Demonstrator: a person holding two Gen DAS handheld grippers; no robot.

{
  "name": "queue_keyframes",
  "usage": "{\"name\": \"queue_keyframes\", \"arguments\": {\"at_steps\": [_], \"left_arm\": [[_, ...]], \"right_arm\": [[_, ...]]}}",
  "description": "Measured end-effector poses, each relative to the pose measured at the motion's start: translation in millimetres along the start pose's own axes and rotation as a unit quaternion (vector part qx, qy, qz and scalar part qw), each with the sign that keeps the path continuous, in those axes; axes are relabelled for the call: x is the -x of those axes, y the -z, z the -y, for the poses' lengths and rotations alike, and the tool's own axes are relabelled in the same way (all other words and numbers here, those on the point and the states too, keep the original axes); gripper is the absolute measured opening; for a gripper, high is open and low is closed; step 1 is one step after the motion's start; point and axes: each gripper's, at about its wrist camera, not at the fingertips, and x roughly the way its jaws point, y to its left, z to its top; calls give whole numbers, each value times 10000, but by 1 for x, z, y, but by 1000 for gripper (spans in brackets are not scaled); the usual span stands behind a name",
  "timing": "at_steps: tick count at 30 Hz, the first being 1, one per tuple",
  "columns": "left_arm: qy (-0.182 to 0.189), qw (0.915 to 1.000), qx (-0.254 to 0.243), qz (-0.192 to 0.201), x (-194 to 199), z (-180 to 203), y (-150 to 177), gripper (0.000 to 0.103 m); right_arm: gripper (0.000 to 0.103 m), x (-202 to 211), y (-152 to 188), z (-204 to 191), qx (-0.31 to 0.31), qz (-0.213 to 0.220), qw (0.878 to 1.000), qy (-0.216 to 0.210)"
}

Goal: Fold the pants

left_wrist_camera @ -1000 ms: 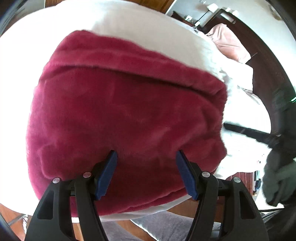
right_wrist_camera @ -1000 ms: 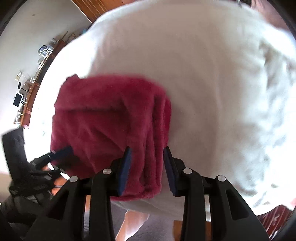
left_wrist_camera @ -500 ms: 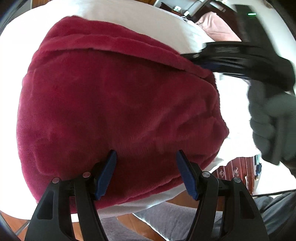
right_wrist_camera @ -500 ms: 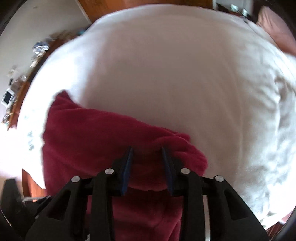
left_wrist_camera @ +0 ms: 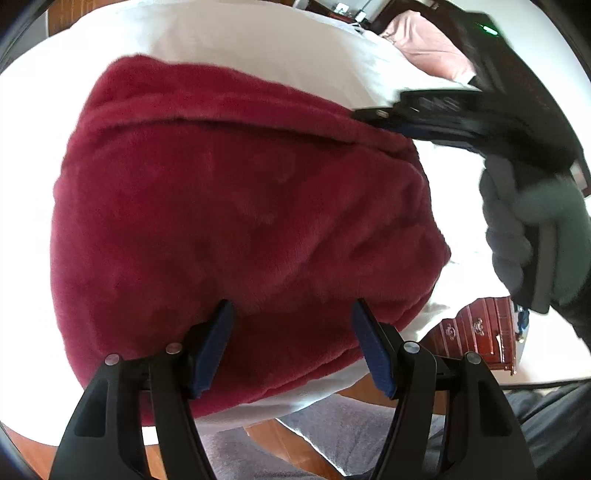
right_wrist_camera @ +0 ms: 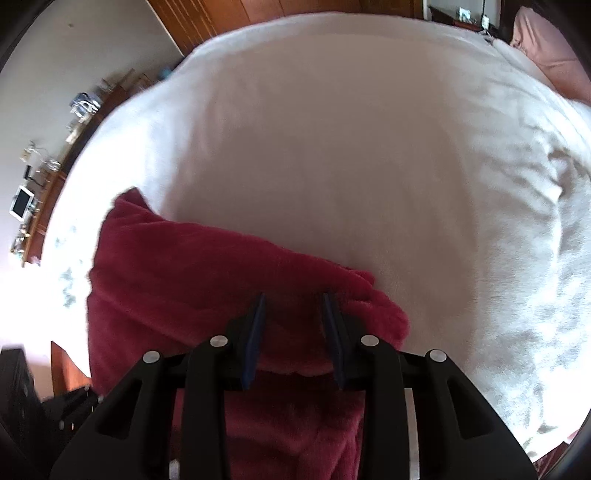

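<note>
A home bedroom: white-covered bed (right_wrist_camera: 332,147), pink pillow (left_wrist_camera: 428,48), carved wooden dresser (left_wrist_camera: 480,332)

No text, label, brand or number can be read in either view. The black body of the right gripper (left_wrist_camera: 443,110), seen from the left wrist camera, bears raised marks (left_wrist_camera: 437,103) that are too blurred to make out. A small green light (left_wrist_camera: 491,30) glows on the black device above it, with no sign beside it.
</note>
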Motion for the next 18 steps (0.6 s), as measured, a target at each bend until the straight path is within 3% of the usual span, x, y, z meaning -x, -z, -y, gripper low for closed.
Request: {"name": "queue_keyframes", "arguments": {"at_steps": [4,7,18], "left_arm": [[-235,9994,232,-42,9,1,-10,68],[-485,9986,151,142,20,5,-18,68],[-1167,9917,-120,519,47,34,-33,68]], "right_arm": [[45,24,15,1,72,195,9998,-11],[58,34,31,10,26,233,9997,85],[62,39,75,51,-418,-111,9990,-125]]}}
